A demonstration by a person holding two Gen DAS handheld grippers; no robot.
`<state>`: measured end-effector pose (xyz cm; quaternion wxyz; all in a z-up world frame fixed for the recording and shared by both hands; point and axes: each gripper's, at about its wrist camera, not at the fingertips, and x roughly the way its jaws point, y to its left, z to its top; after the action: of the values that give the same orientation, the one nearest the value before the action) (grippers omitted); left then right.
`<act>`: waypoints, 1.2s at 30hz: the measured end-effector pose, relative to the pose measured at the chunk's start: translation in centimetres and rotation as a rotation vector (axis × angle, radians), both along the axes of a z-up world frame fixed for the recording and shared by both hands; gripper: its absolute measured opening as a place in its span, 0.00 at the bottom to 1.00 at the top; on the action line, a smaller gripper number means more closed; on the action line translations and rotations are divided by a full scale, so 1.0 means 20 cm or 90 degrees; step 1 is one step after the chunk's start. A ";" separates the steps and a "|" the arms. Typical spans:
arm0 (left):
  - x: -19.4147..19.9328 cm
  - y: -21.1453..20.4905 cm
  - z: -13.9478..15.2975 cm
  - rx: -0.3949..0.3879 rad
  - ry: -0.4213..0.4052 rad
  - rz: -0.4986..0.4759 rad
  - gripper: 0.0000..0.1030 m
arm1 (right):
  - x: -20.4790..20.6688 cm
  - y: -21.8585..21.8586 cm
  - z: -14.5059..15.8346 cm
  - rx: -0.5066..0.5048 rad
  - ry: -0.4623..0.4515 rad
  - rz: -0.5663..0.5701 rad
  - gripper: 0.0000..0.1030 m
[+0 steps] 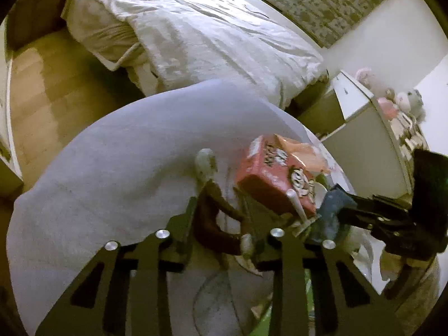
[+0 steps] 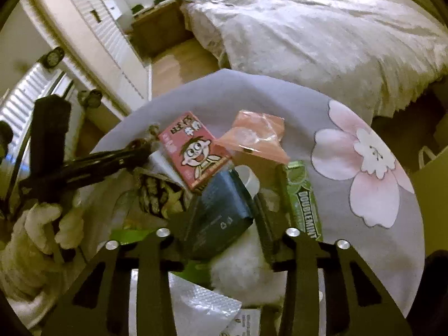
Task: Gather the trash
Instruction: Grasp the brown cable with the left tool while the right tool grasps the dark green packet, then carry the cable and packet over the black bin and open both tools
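Observation:
Trash is piled on a round table under a grey cloth (image 1: 112, 173). In the left wrist view my left gripper (image 1: 221, 212) is shut on a dark brown wrapper (image 1: 210, 193) with pale ends. Just right of it lie a red cartoon drink carton (image 1: 268, 179) and a pink plastic bag (image 1: 302, 151). In the right wrist view my right gripper (image 2: 224, 212) is shut on a dark blue box (image 2: 218, 201). A green Doublemint pack (image 2: 302, 198) lies against its right finger. The red carton (image 2: 193, 154) and pink bag (image 2: 257, 134) lie just beyond it.
The left gripper (image 2: 140, 149), held by a gloved hand (image 2: 42, 229), reaches in from the left. Bubble wrap (image 2: 201, 302) and a white fluffy lump (image 2: 240, 266) lie near me. A bed (image 2: 322, 33) stands behind the table, with a white cabinet (image 1: 364, 128) of soft toys at the right.

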<state>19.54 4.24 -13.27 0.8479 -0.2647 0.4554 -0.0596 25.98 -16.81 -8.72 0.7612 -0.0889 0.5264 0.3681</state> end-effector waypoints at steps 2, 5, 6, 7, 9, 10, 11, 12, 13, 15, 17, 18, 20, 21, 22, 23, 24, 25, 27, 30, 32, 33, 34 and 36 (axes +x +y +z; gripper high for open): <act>-0.02 0.03 0.00 -0.012 -0.006 0.018 0.20 | -0.03 -0.01 0.03 0.021 -0.005 0.003 0.20; -0.06 0.06 0.05 -0.007 -0.027 0.033 0.17 | -0.10 -0.01 0.11 0.036 -0.036 0.013 0.17; -0.07 0.06 0.07 -0.006 -0.036 0.034 0.17 | -0.12 -0.02 0.15 0.042 -0.049 0.014 0.17; -0.10 0.06 0.12 -0.001 -0.052 0.035 0.17 | -0.16 -0.03 0.19 0.050 -0.067 0.014 0.17; -0.16 0.05 0.23 0.008 -0.085 0.033 0.17 | -0.20 -0.06 0.27 0.062 -0.093 0.008 0.17; -0.18 0.04 0.27 0.009 -0.098 0.031 0.17 | -0.22 -0.08 0.31 0.067 -0.110 0.002 0.17; -0.21 0.02 0.34 0.011 -0.115 0.026 0.17 | -0.25 -0.12 0.37 0.076 -0.132 -0.006 0.17; -0.24 -0.01 0.40 0.011 -0.133 0.016 0.17 | -0.27 -0.14 0.42 0.085 -0.147 -0.014 0.17; -0.25 -0.03 0.44 0.012 -0.145 0.009 0.17 | -0.30 -0.19 0.48 0.099 -0.167 -0.026 0.17; -0.29 -0.11 0.57 0.013 -0.177 -0.013 0.17 | -0.33 -0.27 0.56 0.116 -0.194 -0.046 0.17; -0.31 -0.18 0.65 0.011 -0.200 -0.036 0.17 | -0.36 -0.38 0.65 0.132 -0.222 -0.075 0.17; -0.31 -0.24 0.70 0.009 -0.213 -0.055 0.17 | -0.38 -0.45 0.70 0.139 -0.235 -0.091 0.17; -0.30 -0.35 0.76 0.001 -0.226 -0.087 0.17 | -0.40 -0.56 0.76 0.148 -0.254 -0.124 0.17; -0.29 -0.42 0.79 -0.001 -0.232 -0.105 0.17 | -0.40 -0.63 0.79 0.151 -0.262 -0.143 0.17; -0.27 -0.49 0.81 -0.002 -0.237 -0.122 0.17 | -0.40 -0.73 0.83 0.155 -0.270 -0.167 0.17; -0.25 -0.57 0.83 -0.004 -0.240 -0.142 0.17 | -0.40 -0.79 0.84 0.157 -0.276 -0.181 0.17; -0.22 -0.65 0.85 -0.005 -0.242 -0.161 0.17 | -0.40 -0.87 0.86 0.156 -0.284 -0.199 0.17; -0.20 -0.73 0.85 -0.006 -0.242 -0.177 0.17 | -0.41 -0.94 0.87 0.154 -0.291 -0.216 0.17; -0.15 -0.91 0.85 -0.010 -0.239 -0.219 0.17 | -0.40 -1.10 0.89 0.147 -0.299 -0.256 0.17; -0.07 -1.17 0.81 -0.015 -0.221 -0.277 0.17 | -0.39 -1.34 0.86 0.131 -0.301 -0.312 0.17; -0.02 -1.32 0.77 -0.019 -0.204 -0.307 0.18 | -0.39 -1.50 0.82 0.119 -0.298 -0.348 0.17; 0.00 -1.39 0.74 -0.023 -0.195 -0.321 0.18 | -0.38 -1.55 0.79 0.114 -0.296 -0.361 0.17; 0.02 -1.48 0.71 -0.025 -0.184 -0.340 0.18 | -0.38 -1.61 0.77 0.109 -0.292 -0.375 0.17; 0.06 -1.62 0.67 -0.024 -0.169 -0.365 0.18 | -0.36 -1.74 0.68 0.098 -0.277 -0.406 0.17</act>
<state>20.77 -28.10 0.11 0.8433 -0.1313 0.3958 -0.3390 18.75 -51.67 4.89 0.9357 0.0607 0.3246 0.1241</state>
